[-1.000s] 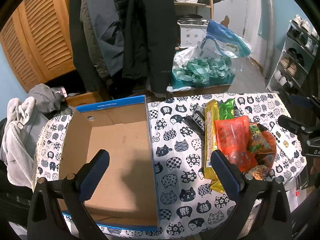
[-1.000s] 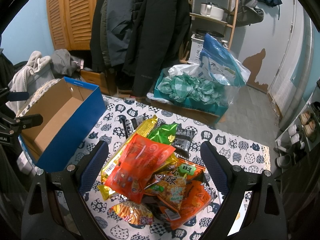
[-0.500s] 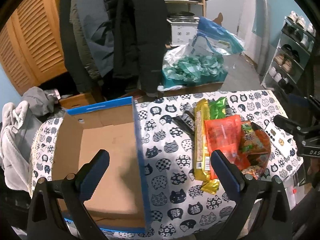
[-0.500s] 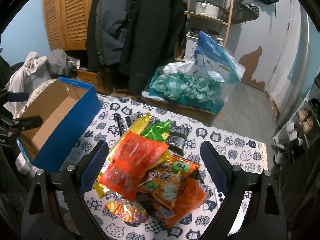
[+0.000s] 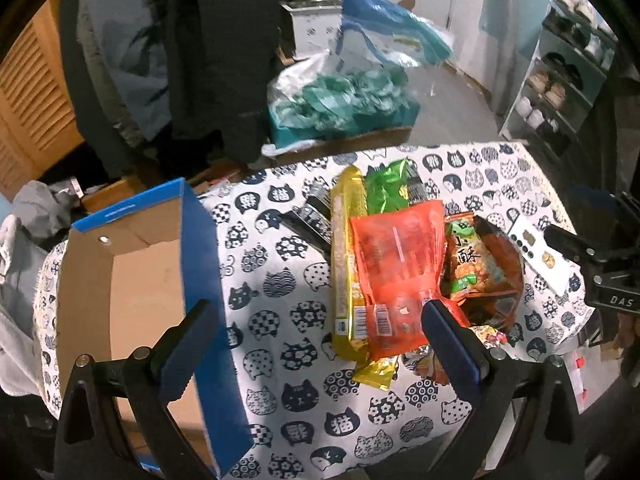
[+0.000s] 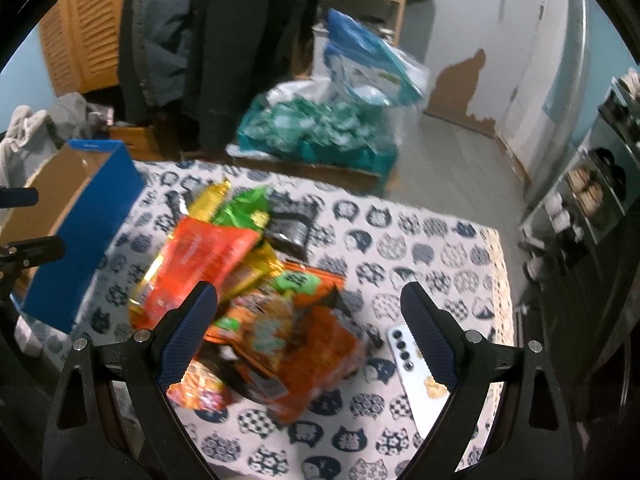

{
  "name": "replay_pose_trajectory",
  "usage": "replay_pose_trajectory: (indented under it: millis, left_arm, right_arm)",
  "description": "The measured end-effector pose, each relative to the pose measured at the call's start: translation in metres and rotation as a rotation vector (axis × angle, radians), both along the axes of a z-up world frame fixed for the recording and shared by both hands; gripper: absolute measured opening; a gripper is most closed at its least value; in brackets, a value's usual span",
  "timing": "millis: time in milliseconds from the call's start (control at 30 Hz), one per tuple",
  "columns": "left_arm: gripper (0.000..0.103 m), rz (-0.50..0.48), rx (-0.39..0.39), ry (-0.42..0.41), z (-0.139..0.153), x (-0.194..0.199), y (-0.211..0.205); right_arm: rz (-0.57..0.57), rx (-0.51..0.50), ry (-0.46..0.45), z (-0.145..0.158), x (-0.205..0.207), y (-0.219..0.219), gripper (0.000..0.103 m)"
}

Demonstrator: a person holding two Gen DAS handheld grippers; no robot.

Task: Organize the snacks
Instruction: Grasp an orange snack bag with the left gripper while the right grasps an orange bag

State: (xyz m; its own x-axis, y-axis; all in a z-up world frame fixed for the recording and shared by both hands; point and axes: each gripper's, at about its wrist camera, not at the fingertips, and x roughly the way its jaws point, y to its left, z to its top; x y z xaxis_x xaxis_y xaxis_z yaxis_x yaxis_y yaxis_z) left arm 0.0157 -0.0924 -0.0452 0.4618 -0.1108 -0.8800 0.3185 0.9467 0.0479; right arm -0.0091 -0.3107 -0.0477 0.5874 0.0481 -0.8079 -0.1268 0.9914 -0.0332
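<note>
A pile of snack packets lies on the cat-print tablecloth (image 5: 280,292): a red-orange bag (image 5: 396,264), a long yellow packet (image 5: 346,264), a green packet (image 5: 386,192) and an orange bag (image 6: 296,332). An open blue cardboard box (image 5: 200,264) with a bare brown floor stands to the left, also in the right wrist view (image 6: 84,224). My left gripper (image 5: 316,344) is open and empty above the cloth between box and pile. My right gripper (image 6: 308,332) is open and empty over the orange bag.
A white phone (image 6: 416,364) lies on the cloth right of the pile. Coats (image 5: 216,48) hang behind the table. A bag of teal packets (image 5: 344,100) sits on the floor beyond. A shoe rack (image 5: 568,80) stands at the right.
My left gripper has swung right, from over the box toward the snack pile. My right gripper has moved forward and down over the pile. Both stay open.
</note>
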Motion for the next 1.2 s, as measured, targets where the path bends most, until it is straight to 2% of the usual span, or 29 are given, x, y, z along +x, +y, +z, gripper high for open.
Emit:
replay_pose_trajectory:
  millis: [233, 567, 700, 867, 1200]
  left_arm:
    - [0.102, -0.023, 0.021, 0.067, -0.028, 0.012, -0.027]
    - [0.102, 0.003, 0.002, 0.158, -0.061, 0.031, -0.054]
    - [0.102, 0.019, -0.01, 0.184, -0.07, 0.039, -0.061]
    - [0.102, 0.039, -0.03, 0.216, -0.079, 0.048, -0.068]
    - [0.102, 0.015, 0.041, 0.266, -0.117, 0.056, -0.076]
  right_arm:
    - [-0.085, 0.008, 0.083, -0.026, 0.001, -0.029, 0.091]
    - [-0.179, 0.145, 0.261, -0.087, 0.009, -0.053, 0.091]
    - [-0.185, 0.162, 0.293, -0.1, 0.012, -0.051, 0.091]
    - [-0.222, 0.241, 0.338, -0.119, 0.021, -0.055, 0.091]
    - [-0.282, 0.308, 0.418, -0.159, 0.032, -0.055, 0.091]
